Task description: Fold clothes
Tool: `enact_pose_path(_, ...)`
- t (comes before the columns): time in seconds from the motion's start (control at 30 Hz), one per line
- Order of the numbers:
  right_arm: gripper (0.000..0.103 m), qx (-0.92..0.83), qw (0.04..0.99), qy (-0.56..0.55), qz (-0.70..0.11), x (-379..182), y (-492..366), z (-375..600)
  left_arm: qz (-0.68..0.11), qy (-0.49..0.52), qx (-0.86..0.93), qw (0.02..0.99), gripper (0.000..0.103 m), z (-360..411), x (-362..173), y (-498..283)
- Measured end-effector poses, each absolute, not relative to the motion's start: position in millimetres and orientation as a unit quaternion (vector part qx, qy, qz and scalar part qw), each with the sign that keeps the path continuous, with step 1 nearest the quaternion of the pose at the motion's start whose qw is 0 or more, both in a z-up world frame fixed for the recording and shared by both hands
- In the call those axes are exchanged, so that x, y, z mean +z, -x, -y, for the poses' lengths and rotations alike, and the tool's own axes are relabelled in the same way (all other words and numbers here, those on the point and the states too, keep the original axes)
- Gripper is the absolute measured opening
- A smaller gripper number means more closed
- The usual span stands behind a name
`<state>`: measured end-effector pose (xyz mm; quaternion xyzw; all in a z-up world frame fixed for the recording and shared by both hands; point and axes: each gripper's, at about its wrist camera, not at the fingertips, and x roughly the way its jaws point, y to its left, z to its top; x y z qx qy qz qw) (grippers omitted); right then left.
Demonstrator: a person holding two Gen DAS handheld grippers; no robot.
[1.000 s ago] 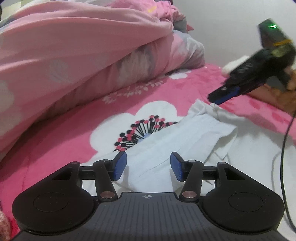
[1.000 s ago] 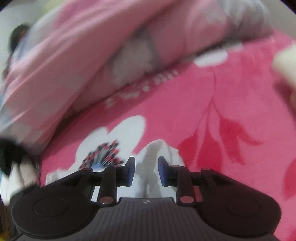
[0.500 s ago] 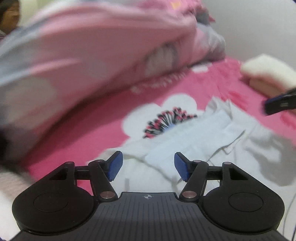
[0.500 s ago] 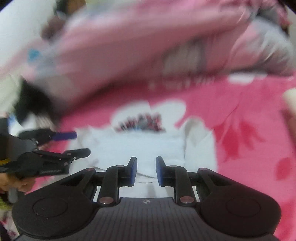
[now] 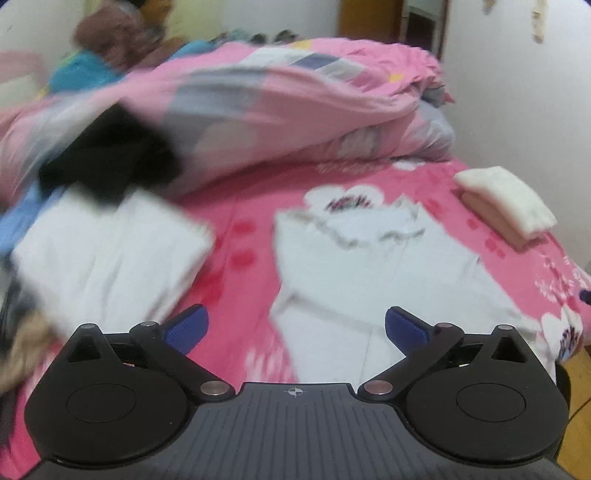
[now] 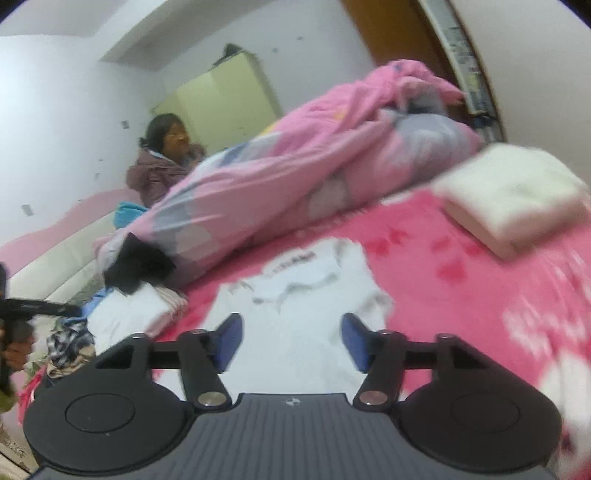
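White walls (image 6: 66,122) on every side, flat indoor light, both views smeared by blur. A bed fills the room under a pink floral sheet (image 5: 258,206), with a pink quilt (image 5: 288,103) heaped along its far side. Far left in the right view, a pale green wardrobe (image 6: 225,88) stands against the wall under a boxed ceiling step. A brown wooden door frame (image 6: 399,33) rises far right, seen too in the left view (image 5: 369,18). Wood-coloured floor (image 5: 576,417) shows near right. A pink wavy headboard (image 6: 55,225) runs at left, and a person (image 6: 166,155) sits beyond the quilt.
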<state>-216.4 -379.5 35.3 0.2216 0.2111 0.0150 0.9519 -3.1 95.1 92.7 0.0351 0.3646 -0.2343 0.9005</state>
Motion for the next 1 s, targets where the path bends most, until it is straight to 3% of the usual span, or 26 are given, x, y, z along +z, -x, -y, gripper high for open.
enact_pose_path(0.2, 0.074, -0.036, 0.929, -0.273, -0.248, -10.4, 251.9, 383.3, -0.455, 0.082, -0.223, 0.858, 0.103, -107.4, -5.8, 35.7)
enact_pose_path(0.33, 0.074, -0.058, 0.915, -0.296, -0.267, -28.3, 251.4, 391.3, -0.46, 0.072, -0.223, 0.856, 0.103, -96.2, -38.8, 49.8)
enact_pose_path(0.67, 0.076, -0.126, 0.899, -0.283, -0.31, -66.1, 223.8, 397.9, -0.41, -0.038, -0.232, 0.881, 0.103, -65.3, -66.0, 70.3)
enact_pose_path(1.0, 0.093, -0.113, 0.899, -0.294, -0.304, -70.6, 219.0, 396.5, -0.392, -0.064, -0.219, 0.891, 0.103, -56.5, -75.3, 71.7)
